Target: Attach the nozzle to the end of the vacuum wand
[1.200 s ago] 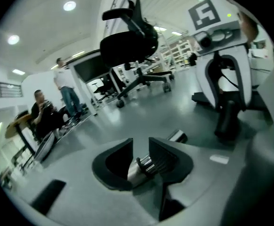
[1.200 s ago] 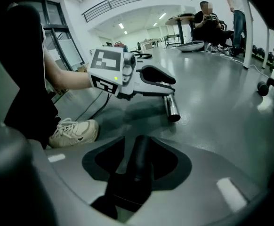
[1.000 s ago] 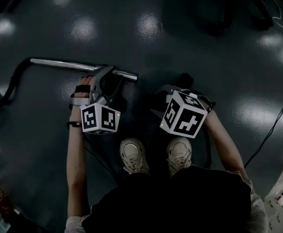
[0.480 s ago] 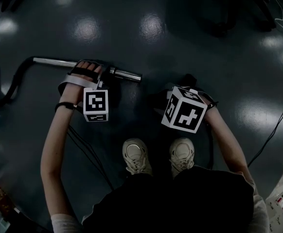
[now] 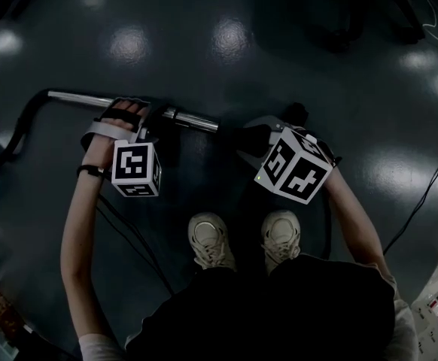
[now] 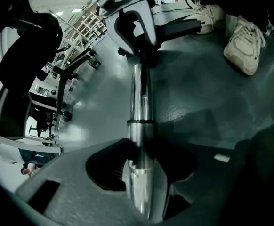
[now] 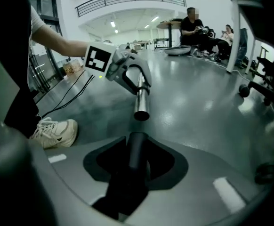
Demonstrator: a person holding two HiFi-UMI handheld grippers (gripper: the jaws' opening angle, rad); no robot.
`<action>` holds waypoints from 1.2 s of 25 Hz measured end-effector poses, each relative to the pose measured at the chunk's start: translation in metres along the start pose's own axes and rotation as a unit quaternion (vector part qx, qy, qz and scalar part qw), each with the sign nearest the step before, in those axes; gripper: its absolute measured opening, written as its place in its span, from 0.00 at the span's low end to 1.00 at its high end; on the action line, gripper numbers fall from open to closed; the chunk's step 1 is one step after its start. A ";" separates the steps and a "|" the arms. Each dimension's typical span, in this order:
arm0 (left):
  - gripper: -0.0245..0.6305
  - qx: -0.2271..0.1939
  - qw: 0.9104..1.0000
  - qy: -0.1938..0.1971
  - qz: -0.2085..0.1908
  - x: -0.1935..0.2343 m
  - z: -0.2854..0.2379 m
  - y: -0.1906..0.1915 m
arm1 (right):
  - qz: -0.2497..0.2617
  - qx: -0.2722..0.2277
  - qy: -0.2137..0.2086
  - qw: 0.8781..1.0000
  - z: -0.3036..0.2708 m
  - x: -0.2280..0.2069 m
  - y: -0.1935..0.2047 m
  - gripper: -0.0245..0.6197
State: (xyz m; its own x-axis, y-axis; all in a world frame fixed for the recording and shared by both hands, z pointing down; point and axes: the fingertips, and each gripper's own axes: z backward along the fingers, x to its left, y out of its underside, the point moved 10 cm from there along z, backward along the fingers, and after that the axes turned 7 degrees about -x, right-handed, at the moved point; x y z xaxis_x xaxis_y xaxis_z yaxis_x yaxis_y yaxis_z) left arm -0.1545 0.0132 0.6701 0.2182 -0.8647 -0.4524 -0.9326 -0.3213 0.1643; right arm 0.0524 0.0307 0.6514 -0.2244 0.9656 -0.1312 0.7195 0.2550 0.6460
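Two tools grip: left tool (image 6: 141, 171) just closed onto wand (image 6: 141, 102); right tool (image 7: 134, 175), easing wider, holds nozzle (image 7: 136, 147) (ends apart).

The floor (image 5: 204, 21) is dark and glossy, with pale spots of lamp light mirrored on it. Two light sneakers (image 5: 211, 241) stand side by side in its lower middle part (toes pointing away from the person). A thin cable (image 5: 430, 186) runs near the right edge. Other cables (image 5: 132, 243) cross left of the sneakers, and a black hose (image 5: 22, 120) curls by the left edge.
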 end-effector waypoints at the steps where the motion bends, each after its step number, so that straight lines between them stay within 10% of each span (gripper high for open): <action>1: 0.33 -0.003 1.000 -0.001 0.001 0.000 0.004 -0.002 | -0.003 -0.013 0.003 1.000 0.003 -0.004 0.000 0.26; 10: 0.32 -0.025 1.000 0.003 0.006 0.003 0.007 -0.017 | -0.012 -0.102 -0.003 0.995 0.017 -0.009 -0.012 0.22; 13: 0.31 -0.022 1.000 0.005 0.005 0.002 0.003 -0.017 | 0.012 -0.069 0.045 0.996 0.023 -0.011 -0.010 0.05; 23: 0.31 -0.022 1.000 -0.001 -0.002 0.000 0.007 -0.022 | -0.068 0.017 -0.054 0.996 0.023 -0.011 0.000 0.43; 30: 0.31 -0.033 0.999 -0.005 -0.003 -0.001 0.012 -0.027 | 0.033 0.058 -0.008 0.998 0.006 0.001 0.005 0.34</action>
State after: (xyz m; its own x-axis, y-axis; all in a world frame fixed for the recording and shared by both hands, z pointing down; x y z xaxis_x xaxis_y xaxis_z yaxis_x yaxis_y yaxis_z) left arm -0.1326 0.0275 0.6552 0.2210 -0.8592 -0.4615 -0.9099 -0.3519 0.2196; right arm 0.0595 0.0332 0.6499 -0.1636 0.9810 -0.1041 0.8037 0.1938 0.5625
